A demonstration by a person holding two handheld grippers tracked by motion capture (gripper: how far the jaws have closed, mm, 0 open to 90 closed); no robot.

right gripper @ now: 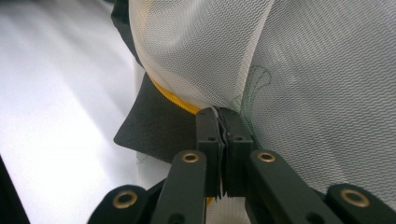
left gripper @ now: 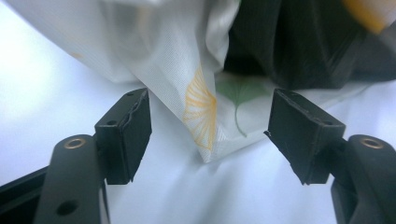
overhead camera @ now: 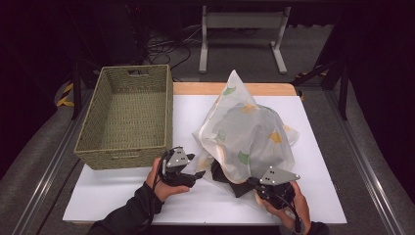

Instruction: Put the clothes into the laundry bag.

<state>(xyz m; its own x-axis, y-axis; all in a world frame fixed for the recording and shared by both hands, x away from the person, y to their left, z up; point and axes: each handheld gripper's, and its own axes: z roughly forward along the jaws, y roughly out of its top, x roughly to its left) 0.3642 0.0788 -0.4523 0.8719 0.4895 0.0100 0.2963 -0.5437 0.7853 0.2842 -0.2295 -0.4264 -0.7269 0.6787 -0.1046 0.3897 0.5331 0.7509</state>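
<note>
A white mesh bag (overhead camera: 244,132) printed with green and yellow leaves lies bunched on the white table top (overhead camera: 122,196), with a black garment (overhead camera: 230,178) showing at its near opening. My left gripper (overhead camera: 198,169) is open at the bag's near left corner. In the left gripper view that corner (left gripper: 201,116) lies between the spread jaws of the gripper (left gripper: 211,105), apart from both pads, with the black garment (left gripper: 299,42) behind it. My right gripper (right gripper: 219,114) is shut on the bag's edge (right gripper: 303,70), beside a yellow trim (right gripper: 175,100) and the black garment (right gripper: 154,130). In the high view it (overhead camera: 252,182) sits at the bag's near right.
A woven green basket (overhead camera: 122,157) stands on the table's left side, close to my left gripper, with nothing visible inside. Bare white table lies in front of both hands. Beyond the table's wooden far edge (overhead camera: 195,88) are a metal stand and cables on the floor.
</note>
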